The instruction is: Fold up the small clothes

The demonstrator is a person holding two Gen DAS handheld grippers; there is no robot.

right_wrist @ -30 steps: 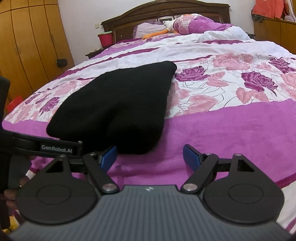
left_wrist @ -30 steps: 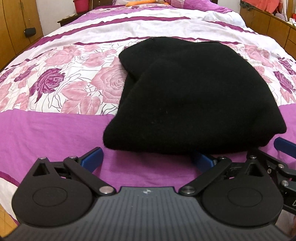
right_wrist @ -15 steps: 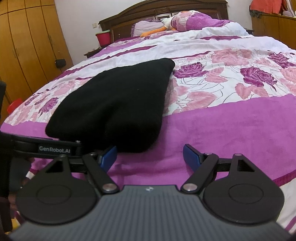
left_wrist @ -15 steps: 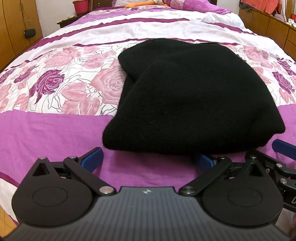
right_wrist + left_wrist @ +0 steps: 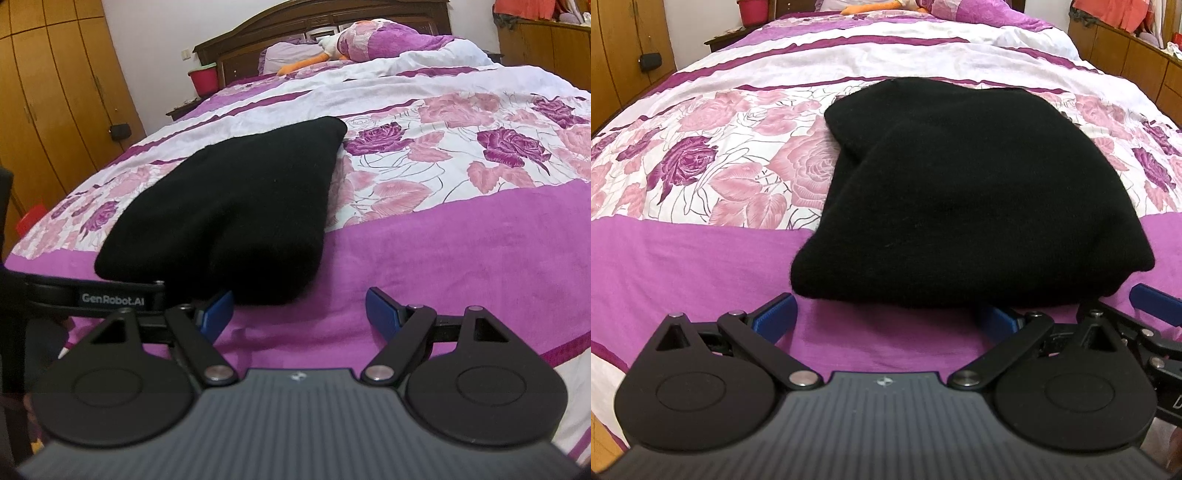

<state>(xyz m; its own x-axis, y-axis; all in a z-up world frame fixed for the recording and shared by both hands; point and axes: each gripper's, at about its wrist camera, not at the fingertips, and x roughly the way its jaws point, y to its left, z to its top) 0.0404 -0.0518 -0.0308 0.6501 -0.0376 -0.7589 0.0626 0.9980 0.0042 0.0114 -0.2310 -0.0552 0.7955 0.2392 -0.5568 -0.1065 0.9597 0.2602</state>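
Observation:
A black knitted garment lies folded in a thick bundle on the purple band of the bedspread. My left gripper stands open just in front of its near edge, blue fingertips wide apart with only bedspread between them. In the right wrist view the same black garment lies left of centre. My right gripper is open too, its left fingertip close by the bundle's near right corner; whether it touches is unclear. The left gripper's black body shows at that view's left edge.
The flowered bedspread stretches far behind and to the right. Pillows and an orange soft toy lie by the wooden headboard. Wooden wardrobes stand left, a red bucket on a bedside table, a wooden cabinet right.

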